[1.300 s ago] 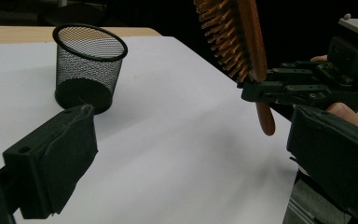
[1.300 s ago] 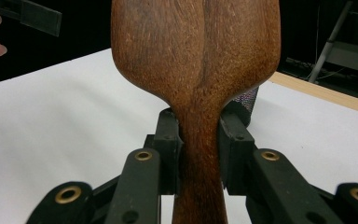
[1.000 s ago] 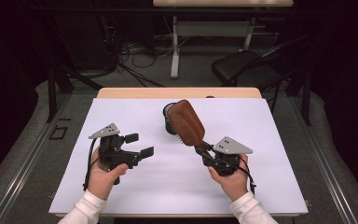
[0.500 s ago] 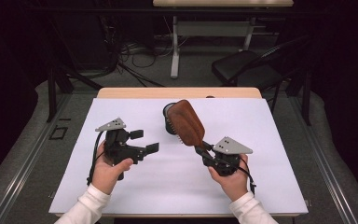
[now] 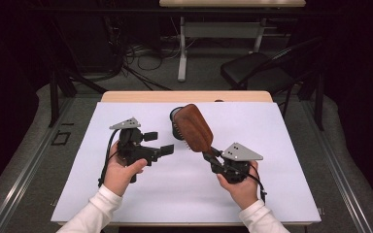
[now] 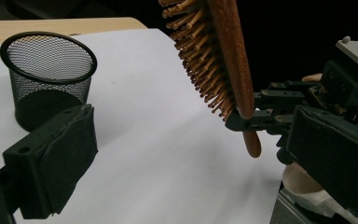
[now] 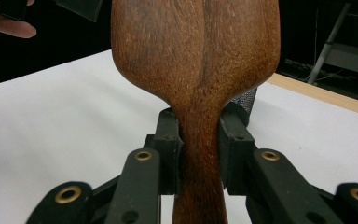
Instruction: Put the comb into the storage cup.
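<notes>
1. From the high view, the right gripper (image 5: 212,156) pinches the handle of a wooden hairbrush (image 5: 193,127). The brush's long axis slants up and away from that hand, and its head hangs over the black mesh cup (image 5: 176,118) standing near the far middle of the white table cover (image 5: 272,145). The left gripper (image 5: 159,144) hovers well left of the brush, jaws spread with nothing between them and pointing across toward it.

2. In the left gripper view, its own two padded jaws stand wide apart at either edge. The hairbrush (image 6: 216,56) hangs between them farther off, bristles facing the mesh cup (image 6: 49,77), which sits upright on the cover at the left. The right gripper (image 6: 249,119) grips the brush low on its neck.

3. In the right gripper view, both jaws press on the narrow neck of the hairbrush (image 7: 198,70), smooth back toward the camera. I'd judge the right hand alone is placed to tip the brush into the cup, just beyond and below the head.
</notes>
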`<state>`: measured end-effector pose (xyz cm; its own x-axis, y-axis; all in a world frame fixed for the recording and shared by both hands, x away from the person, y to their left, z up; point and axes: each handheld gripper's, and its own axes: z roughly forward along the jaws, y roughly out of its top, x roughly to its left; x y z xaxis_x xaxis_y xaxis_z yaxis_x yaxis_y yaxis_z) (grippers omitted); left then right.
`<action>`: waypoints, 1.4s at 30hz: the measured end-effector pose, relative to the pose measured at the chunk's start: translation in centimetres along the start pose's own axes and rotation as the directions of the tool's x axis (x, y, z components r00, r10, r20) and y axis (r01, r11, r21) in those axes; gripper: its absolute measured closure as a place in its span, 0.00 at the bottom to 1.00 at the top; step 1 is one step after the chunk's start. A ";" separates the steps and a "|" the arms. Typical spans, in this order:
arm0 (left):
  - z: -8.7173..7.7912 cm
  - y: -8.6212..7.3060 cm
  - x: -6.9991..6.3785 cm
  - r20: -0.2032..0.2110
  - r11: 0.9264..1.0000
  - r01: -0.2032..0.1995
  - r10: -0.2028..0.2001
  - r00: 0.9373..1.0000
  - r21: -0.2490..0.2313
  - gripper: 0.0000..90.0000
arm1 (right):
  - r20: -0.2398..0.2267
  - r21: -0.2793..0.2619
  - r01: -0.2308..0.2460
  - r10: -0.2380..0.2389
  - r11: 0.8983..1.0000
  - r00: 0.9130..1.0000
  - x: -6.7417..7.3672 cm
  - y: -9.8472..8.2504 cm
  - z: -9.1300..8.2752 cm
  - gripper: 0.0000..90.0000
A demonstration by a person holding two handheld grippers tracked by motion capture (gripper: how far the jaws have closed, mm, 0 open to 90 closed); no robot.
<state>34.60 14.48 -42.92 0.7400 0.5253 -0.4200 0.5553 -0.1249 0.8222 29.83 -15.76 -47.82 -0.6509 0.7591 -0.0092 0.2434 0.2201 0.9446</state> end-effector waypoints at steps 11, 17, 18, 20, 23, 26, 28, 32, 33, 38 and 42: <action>0.8 1.0 -0.2 0.019 1.000 0.014 -0.014 1.000 0.018 0.02 | -0.001 -0.002 0.001 -0.001 1.000 1.000 0.1 0.0 0.0 0.80; 1.0 1.8 -0.3 0.020 1.000 0.022 -0.022 1.000 0.022 0.02 | -0.004 0.000 0.005 -0.005 1.000 1.000 0.2 -0.1 0.1 0.80; 1.1 2.0 -0.4 0.023 0.999 0.023 -0.024 0.999 0.024 0.02 | -0.005 0.001 0.008 -0.008 1.000 1.000 0.2 -0.1 0.1 0.80; 1.3 2.2 -0.4 0.021 0.999 0.028 -0.029 0.999 0.028 0.02 | -0.005 0.002 0.010 -0.010 1.000 1.000 0.3 -0.1 0.1 0.80; 1.7 2.5 -0.5 0.024 0.999 0.031 -0.032 0.999 0.035 0.02 | -0.006 0.000 0.011 -0.011 1.000 1.000 0.3 -0.1 0.1 0.80; 2.0 2.7 -0.5 0.027 0.998 0.037 -0.038 0.999 0.042 0.02 | -0.007 -0.003 0.009 -0.009 1.000 1.000 0.3 0.0 0.1 0.80; 2.3 2.9 -0.6 0.027 0.998 0.037 -0.038 0.999 0.042 0.03 | -0.006 -0.003 0.008 -0.008 1.000 1.000 0.3 0.0 0.1 0.80; 2.8 3.1 -0.7 0.037 0.998 0.042 -0.044 0.998 0.044 0.03 | -0.006 -0.004 0.010 -0.010 1.000 1.000 0.3 0.0 0.0 0.80; 3.0 3.2 -0.8 0.039 0.998 0.040 -0.042 0.998 0.050 0.03 | -0.006 -0.005 0.010 -0.010 1.000 1.000 0.3 0.0 0.0 0.80; 3.7 3.5 -1.0 0.048 0.997 0.044 -0.047 0.998 0.056 0.04 | -0.007 -0.007 0.011 -0.011 1.000 1.000 0.3 0.0 0.1 0.80; 4.3 3.6 -1.0 0.053 0.997 0.048 -0.051 0.997 0.057 0.05 | -0.007 -0.005 0.010 -0.010 1.000 1.000 0.3 0.0 0.0 0.80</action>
<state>37.52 9.92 -41.20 0.7301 0.4854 -0.4810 0.6107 -0.1478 0.7779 29.65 -15.50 -47.84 -0.6580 0.7528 -0.0167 0.2330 0.2247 0.9461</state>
